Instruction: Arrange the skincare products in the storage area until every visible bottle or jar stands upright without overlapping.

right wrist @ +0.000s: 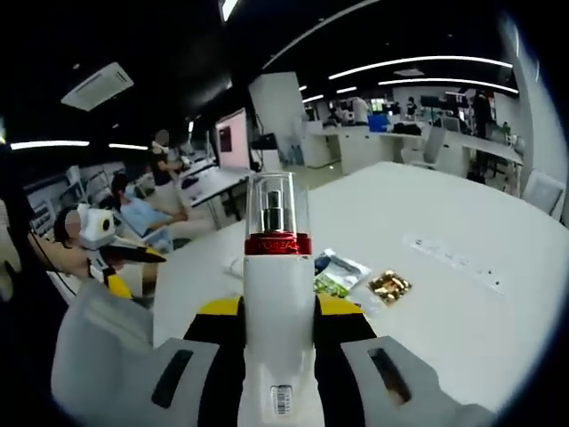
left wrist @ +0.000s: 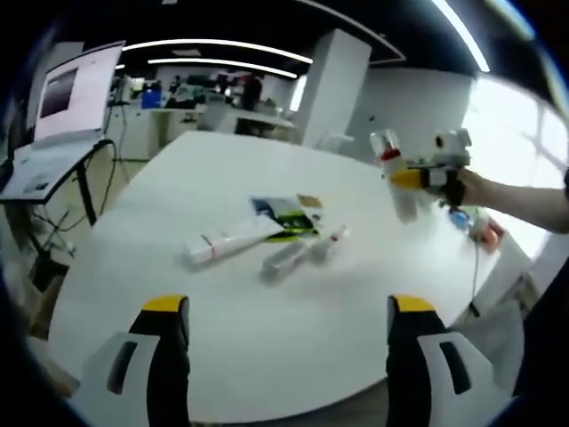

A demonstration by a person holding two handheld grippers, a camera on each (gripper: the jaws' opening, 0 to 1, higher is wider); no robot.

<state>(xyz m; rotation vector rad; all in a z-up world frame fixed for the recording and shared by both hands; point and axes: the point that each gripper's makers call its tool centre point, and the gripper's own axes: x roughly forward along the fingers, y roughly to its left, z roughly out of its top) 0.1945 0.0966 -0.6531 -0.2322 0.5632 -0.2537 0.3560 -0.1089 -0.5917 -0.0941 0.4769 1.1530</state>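
A white pump bottle (right wrist: 276, 267) with a red band and clear cap stands upright between the jaws of my right gripper (right wrist: 277, 311), which is shut on it. From the left gripper view the same bottle (left wrist: 392, 173) hangs above the white table's (left wrist: 222, 169) far right side, held by the right gripper (left wrist: 411, 179). At the table's middle lie a white tube (left wrist: 228, 242), a clear bottle (left wrist: 292, 256) and a slim red-capped tube (left wrist: 330, 238), all on their sides. My left gripper (left wrist: 289, 307) is open over the near edge, holding nothing.
A green and blue sachet (left wrist: 285, 216) and a small gold packet (left wrist: 308, 201) lie by the tubes; the sachet (right wrist: 338, 271) and packet (right wrist: 388, 285) lie beyond the held bottle. A laptop on a stand (left wrist: 62, 107) is at the left. A person's arm (left wrist: 520, 200) reaches in from the right.
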